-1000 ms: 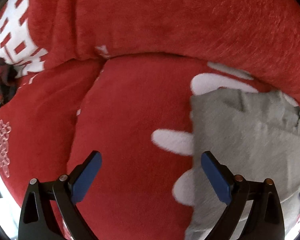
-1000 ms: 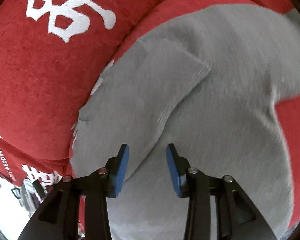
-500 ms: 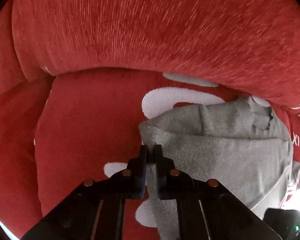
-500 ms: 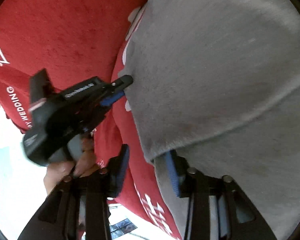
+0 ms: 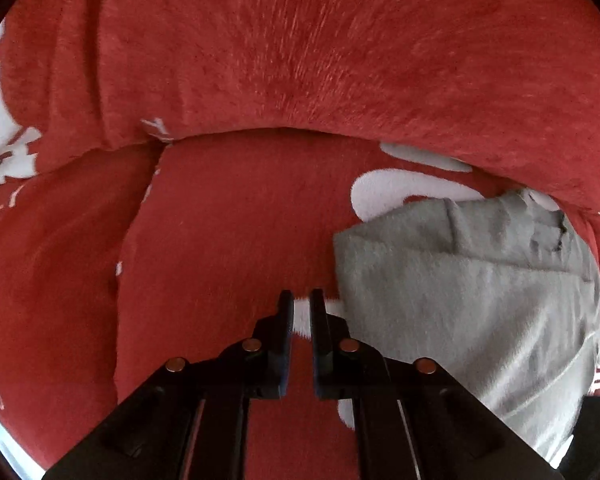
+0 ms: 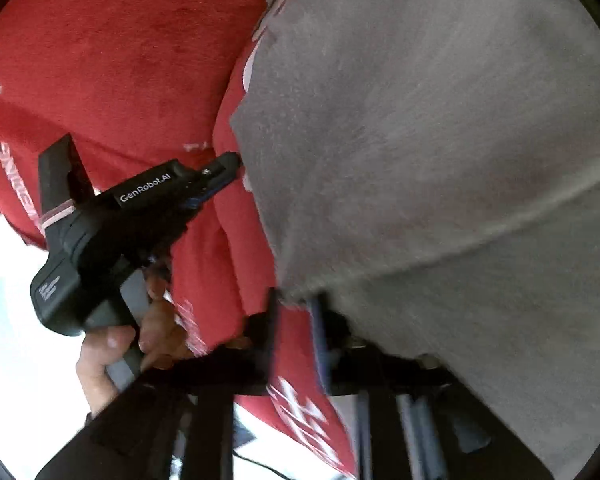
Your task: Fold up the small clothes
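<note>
Covering both views is the red plush blanket with white print (image 5: 260, 60). On it the grey knit garment (image 5: 460, 300) is spread at the left view's lower right. Its edge, pinched half a second ago by the left gripper (image 5: 301, 300), has been released. Those tongs stand narrowly parted and empty, so one fold seems laid. Only the right view shows the right gripper (image 6: 295, 312), blurred at the hem — its grip cannot be told.

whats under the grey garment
The grey garment lies on a red cushion with white print. White marks run under its edge; how far they go is covered.
</note>
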A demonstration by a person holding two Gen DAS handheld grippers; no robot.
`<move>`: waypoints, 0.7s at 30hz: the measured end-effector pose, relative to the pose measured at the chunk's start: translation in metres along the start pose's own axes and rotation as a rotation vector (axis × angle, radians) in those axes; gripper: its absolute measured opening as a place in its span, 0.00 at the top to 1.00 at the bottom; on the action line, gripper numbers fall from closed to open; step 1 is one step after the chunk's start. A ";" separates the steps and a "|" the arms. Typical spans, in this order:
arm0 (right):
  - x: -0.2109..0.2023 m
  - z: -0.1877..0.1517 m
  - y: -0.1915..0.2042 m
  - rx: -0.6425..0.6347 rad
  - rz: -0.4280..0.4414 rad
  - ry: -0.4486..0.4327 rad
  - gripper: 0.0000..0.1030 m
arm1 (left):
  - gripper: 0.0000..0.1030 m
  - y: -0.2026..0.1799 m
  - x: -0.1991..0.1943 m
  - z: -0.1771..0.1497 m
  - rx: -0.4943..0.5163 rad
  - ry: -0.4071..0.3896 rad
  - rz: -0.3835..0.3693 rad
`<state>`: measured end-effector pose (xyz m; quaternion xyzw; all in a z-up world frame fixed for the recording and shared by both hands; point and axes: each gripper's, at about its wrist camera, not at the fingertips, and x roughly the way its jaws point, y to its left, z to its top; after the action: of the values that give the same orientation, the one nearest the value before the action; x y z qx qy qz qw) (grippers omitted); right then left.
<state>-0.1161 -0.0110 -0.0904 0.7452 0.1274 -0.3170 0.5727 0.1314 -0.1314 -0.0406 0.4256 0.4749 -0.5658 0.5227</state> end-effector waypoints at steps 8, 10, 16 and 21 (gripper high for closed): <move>-0.164 0.033 -0.078 0.101 -0.254 -0.338 0.65 | 0.91 -0.035 -0.027 -0.040 0.022 -0.013 -0.033; -0.190 0.046 -0.102 0.178 -0.297 -0.401 0.65 | 0.91 -0.046 -0.019 -0.049 0.038 0.009 -0.026; -0.217 0.079 -0.128 0.237 -0.307 -0.455 0.81 | 0.91 -0.065 0.000 -0.064 0.033 0.014 0.024; -0.221 0.084 -0.115 0.163 -0.411 -0.441 0.92 | 0.91 -0.072 0.000 -0.065 0.043 0.014 0.047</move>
<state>-0.3770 -0.0151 -0.0547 0.6604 0.1222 -0.5893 0.4490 0.0590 -0.0669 -0.0462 0.4517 0.4564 -0.5604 0.5231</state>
